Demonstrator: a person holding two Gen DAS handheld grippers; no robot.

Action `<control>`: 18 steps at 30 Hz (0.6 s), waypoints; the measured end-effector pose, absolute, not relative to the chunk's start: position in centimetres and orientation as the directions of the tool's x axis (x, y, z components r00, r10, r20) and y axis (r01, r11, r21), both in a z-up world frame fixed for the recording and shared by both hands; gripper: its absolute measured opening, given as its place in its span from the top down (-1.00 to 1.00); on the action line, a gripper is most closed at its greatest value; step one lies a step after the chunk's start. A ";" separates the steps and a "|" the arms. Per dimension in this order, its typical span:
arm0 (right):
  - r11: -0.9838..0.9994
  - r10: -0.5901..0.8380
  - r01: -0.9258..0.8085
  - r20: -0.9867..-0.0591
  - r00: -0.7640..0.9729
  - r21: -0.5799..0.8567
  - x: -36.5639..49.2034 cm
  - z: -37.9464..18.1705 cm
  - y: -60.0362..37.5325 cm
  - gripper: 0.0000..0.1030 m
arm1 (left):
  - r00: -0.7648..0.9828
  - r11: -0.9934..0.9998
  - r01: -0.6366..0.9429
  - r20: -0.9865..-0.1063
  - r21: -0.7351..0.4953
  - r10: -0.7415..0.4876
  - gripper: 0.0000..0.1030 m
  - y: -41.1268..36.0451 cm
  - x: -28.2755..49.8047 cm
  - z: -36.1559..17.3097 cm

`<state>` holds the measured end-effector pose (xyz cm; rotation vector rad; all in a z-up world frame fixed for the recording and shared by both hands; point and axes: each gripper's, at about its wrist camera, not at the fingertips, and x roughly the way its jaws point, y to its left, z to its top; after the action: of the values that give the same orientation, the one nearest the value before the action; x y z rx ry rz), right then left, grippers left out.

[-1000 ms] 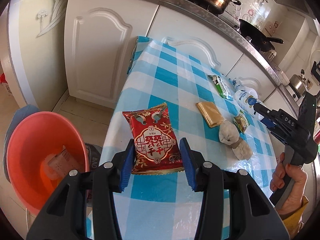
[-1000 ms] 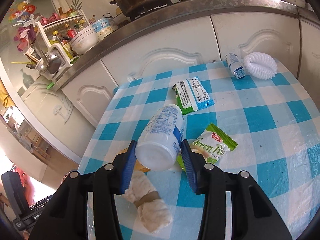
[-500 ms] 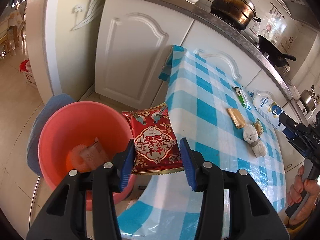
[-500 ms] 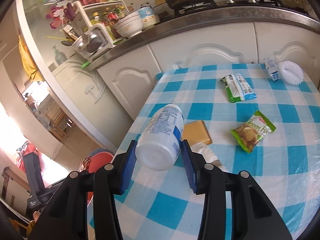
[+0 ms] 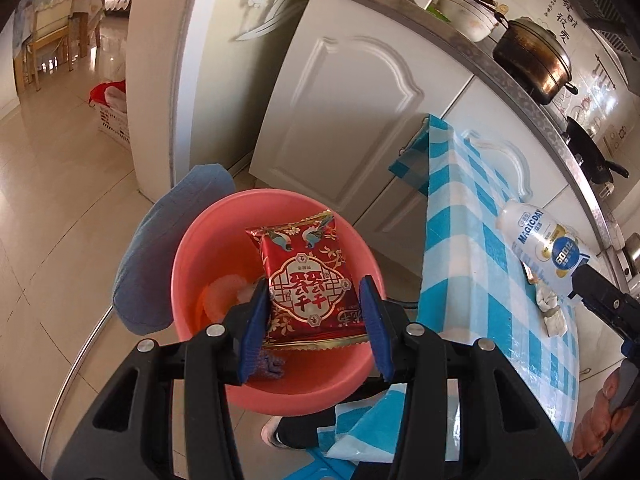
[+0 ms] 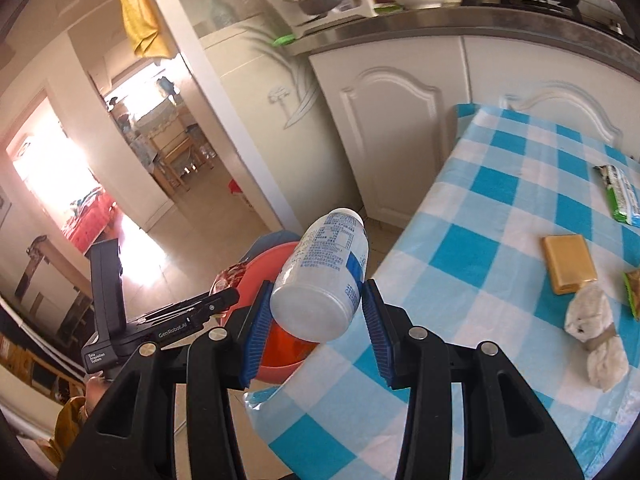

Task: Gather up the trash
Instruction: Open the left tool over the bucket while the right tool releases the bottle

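Red snack packet (image 5: 311, 280) with gold pattern, pinched by left tool (image 5: 316, 320), white bottle (image 6: 322, 276) pinched by right tool (image 6: 316, 320)

White cupboard doors (image 5: 352, 120) stand under a grey metal counter (image 5: 516, 76). A big brown pot (image 5: 532, 64) and a black pan (image 5: 592, 152) sit on top. The floor (image 5: 60, 184) is shiny tan tile. Bright sun comes through an open doorway (image 6: 132, 140), and a yellow cloth (image 6: 140, 16) hangs above it.
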<state>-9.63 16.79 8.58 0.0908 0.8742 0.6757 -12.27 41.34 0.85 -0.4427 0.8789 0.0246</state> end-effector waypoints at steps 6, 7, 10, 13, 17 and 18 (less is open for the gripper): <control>0.755 0.574 -0.587 -0.728 0.374 0.293 -9.5 6.7 22.1 0.10 | 0.624 0.895 -0.238 -0.766 -0.377 -0.157 0.10 43.0 -12.4 -0.9; 0.753 0.566 -0.594 -0.738 0.368 0.282 -9.4 6.3 22.8 0.10 | 0.620 0.894 -0.242 -0.769 -0.378 -0.157 0.10 43.1 -12.3 -1.2; 0.746 0.550 -0.615 -0.758 0.350 0.257 -9.0 5.1 24.5 0.10 | 0.607 0.896 -0.240 -0.778 -0.373 -0.161 0.10 43.0 -11.8 -2.2; 0.741 0.533 -0.628 -0.779 0.331 0.240 -8.7 3.9 25.9 0.09 | 0.589 0.895 -0.241 -0.789 -0.374 -0.171 -0.02 42.8 -11.1 -3.4; 0.758 0.525 -0.604 -0.778 0.344 0.245 -8.4 3.5 25.6 -0.18 | 0.573 0.892 -0.270 -0.805 -0.363 -0.154 -0.55 42.8 -10.8 -4.6; 0.758 0.535 -0.598 -0.772 0.343 0.260 -8.3 3.6 25.1 -0.24 | 0.573 0.889 -0.276 -0.805 -0.364 -0.152 -0.65 43.0 -10.8 -4.7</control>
<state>-8.35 25.08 3.59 -0.0727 0.9731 0.7367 -10.83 42.96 -4.66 -0.4885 0.9680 0.0762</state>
